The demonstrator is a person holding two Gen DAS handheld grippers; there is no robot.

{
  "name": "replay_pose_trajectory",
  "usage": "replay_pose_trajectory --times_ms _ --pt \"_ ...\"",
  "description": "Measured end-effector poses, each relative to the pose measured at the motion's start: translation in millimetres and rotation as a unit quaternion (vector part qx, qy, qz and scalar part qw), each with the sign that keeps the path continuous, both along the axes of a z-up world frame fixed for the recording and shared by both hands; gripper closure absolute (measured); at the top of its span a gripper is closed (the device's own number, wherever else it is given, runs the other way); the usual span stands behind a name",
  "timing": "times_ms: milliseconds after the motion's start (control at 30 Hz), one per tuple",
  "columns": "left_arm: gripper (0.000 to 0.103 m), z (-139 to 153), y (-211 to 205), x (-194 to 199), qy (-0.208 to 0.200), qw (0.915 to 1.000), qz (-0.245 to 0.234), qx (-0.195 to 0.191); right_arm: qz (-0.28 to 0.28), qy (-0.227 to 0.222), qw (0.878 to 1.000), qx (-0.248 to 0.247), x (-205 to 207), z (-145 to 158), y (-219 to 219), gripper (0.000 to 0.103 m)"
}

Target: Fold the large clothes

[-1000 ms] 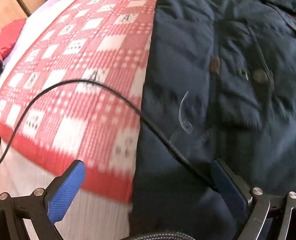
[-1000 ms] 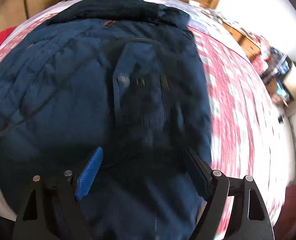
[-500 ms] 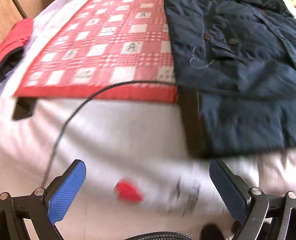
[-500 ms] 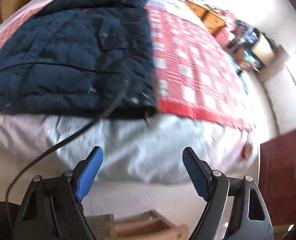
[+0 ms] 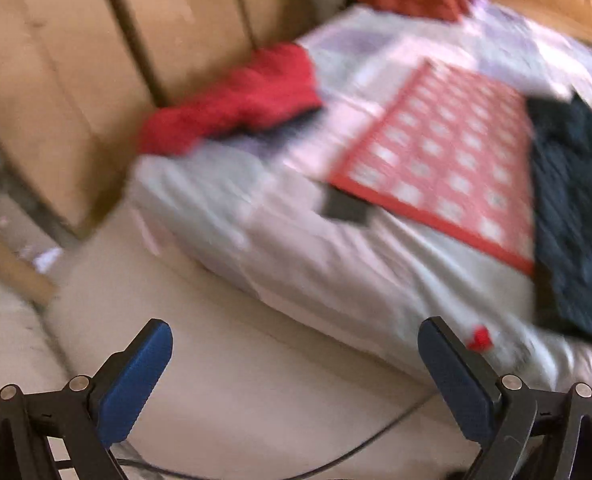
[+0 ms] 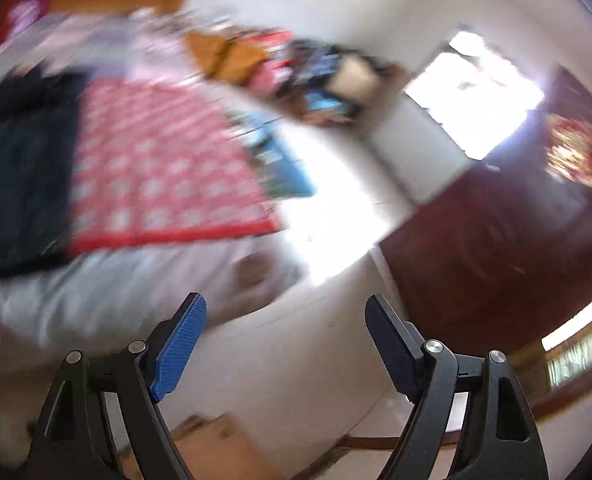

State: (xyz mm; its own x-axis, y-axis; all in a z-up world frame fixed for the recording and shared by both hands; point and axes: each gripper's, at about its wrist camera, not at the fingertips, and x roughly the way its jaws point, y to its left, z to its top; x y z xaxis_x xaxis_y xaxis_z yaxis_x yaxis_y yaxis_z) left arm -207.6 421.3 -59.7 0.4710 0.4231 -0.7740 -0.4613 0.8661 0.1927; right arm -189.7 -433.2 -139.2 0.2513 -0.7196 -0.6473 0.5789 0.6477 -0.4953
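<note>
A dark navy padded jacket [image 5: 576, 208] lies on the bed on a red-and-white checked cloth [image 5: 444, 160]. It shows at the right edge of the left wrist view and at the left edge of the right wrist view [image 6: 19, 172]. My left gripper [image 5: 296, 340] is open and empty, well back from the bed, over the floor. My right gripper [image 6: 285, 316] is open and empty, also back from the bed. Both views are blurred by motion.
The bed [image 5: 296, 240] has a white sheet. A red garment [image 5: 239, 96] lies at its far left side by wooden wardrobe doors [image 5: 75, 60]. A black cable [image 5: 336, 456] runs over the floor. A dark red door [image 6: 516, 220] and cluttered shelves [image 6: 296, 68] stand to the right.
Both grippers have pulled away from the jacket and off the bed. The left view has swung left toward the wardrobe, the right view right toward the door. Both stay open.
</note>
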Motion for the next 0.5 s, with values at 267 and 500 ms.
replay_pose_trajectory --times_ms 267,500 --pt "0.001 -33 -35 39 -0.013 0.998 -0.062 0.008 -0.044 -0.086 0.994 -0.045 0 55 -33 0.018" --pt "0.001 -165 -170 103 0.047 0.979 -0.195 -0.037 0.055 -0.043 0.995 0.066 56 -41 40 0.018"
